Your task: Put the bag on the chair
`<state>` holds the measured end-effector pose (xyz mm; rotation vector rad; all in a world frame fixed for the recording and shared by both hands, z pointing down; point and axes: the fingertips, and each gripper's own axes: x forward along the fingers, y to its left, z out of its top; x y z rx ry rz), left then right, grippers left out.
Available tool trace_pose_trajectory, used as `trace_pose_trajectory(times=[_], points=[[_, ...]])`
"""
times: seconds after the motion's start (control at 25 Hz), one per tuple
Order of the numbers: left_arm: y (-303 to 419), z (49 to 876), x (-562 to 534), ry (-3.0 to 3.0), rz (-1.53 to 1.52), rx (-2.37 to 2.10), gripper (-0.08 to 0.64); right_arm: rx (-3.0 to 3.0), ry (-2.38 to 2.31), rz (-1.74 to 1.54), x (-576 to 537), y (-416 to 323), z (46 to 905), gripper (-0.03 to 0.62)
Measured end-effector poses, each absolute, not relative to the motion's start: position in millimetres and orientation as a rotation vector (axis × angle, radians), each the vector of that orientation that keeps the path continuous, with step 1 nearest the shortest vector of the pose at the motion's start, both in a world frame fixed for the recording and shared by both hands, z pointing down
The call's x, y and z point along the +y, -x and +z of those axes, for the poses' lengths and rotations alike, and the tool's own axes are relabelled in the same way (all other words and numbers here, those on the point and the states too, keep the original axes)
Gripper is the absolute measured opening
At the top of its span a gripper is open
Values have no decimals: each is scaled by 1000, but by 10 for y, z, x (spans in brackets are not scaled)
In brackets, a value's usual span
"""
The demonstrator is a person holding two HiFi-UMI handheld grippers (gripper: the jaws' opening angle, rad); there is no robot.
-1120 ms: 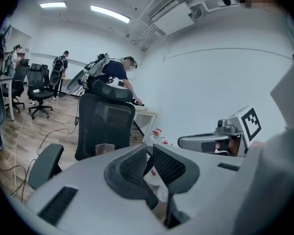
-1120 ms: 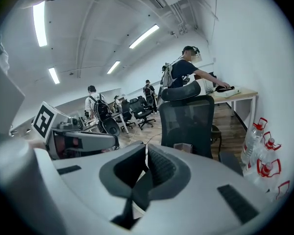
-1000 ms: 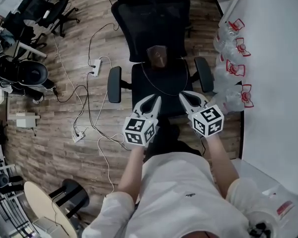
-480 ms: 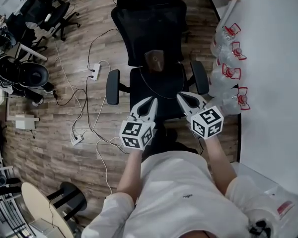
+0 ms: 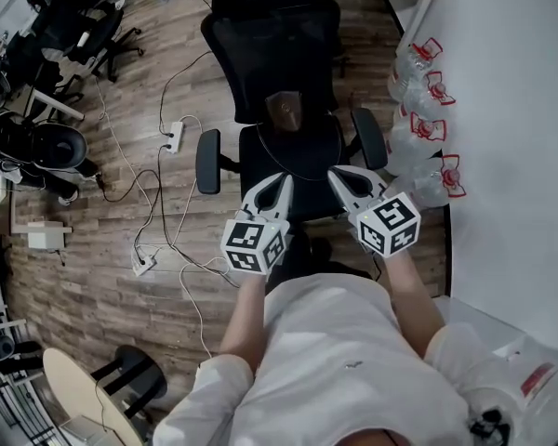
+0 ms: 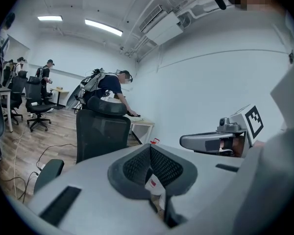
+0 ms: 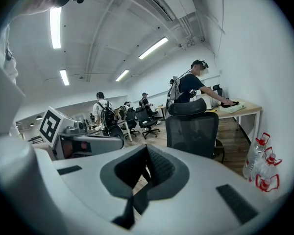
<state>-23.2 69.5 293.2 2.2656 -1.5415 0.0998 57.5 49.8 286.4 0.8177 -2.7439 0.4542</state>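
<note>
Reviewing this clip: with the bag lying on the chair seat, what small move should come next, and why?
Probably draw both grippers back and stop. The brown bag rests on the seat of the chair by the backrest, and the left gripper and right gripper are shut, empty and clear of it.

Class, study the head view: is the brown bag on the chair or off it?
On it: the brown bag rests on the black chair, at the rear of its seat, against the backrest.
</note>
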Motion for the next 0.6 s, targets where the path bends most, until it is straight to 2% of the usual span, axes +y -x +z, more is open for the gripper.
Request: trace_pose_trajectory(times=[0.6], points=[[292,2887,735,-2268,118,-1537,6,-2754,-819,450,547,-519,2806,3]])
